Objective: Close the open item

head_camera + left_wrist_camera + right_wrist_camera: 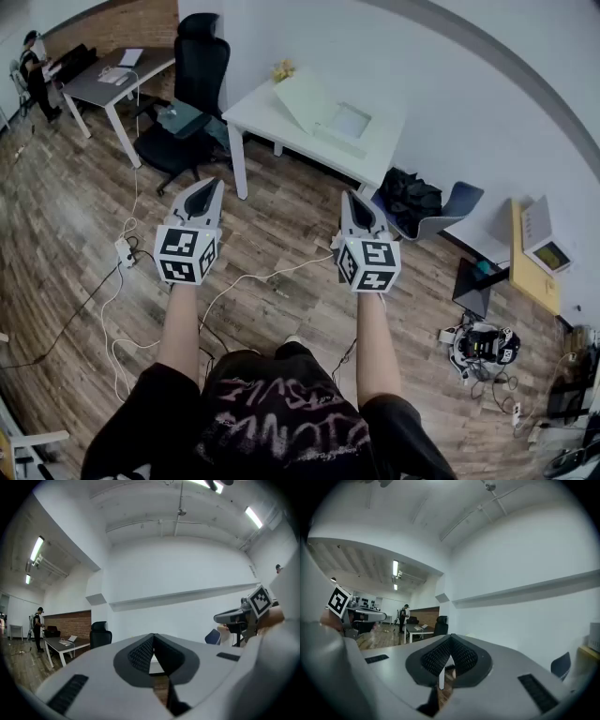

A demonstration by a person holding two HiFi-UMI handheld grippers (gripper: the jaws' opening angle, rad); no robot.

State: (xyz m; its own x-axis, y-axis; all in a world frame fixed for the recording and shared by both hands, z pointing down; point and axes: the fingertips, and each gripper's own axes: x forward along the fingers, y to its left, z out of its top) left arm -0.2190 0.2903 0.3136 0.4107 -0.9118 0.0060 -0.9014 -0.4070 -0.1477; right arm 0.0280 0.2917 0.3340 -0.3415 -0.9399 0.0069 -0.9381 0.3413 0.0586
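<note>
- Nothing of the task looked done. The open item (302, 101), a white thing with one panel raised at a slant, lay about the middle of the white desk (251, 111), and it stood open.
- Both grippers were held out over the wooden floor (75, 234) on the near side of the desk, well apart from the item. By my reading the whole approach and the closing push were left to do.
- The left gripper (204, 187) had its jaws drawn together at the tips with nothing between them. In the left gripper view its ribbed pads (140, 654) met in a point.
- The right gripper (355, 199) was the same: jaws closed tip to tip and empty, with its dark pads (436, 657) meeting in the right gripper view.
- What the item was could not be settled. It showed small in the head view and might have been a laptop or a flat lidded box. Which edge carried the hinge was not clear either.
- Neither gripper view showed the item plainly. Both looked across the room at a pale wall, with only slivers of the scene below the closed jaws.
- A small yellowish thing (281, 69) at the desk's far left corner was too small to name.
</note>
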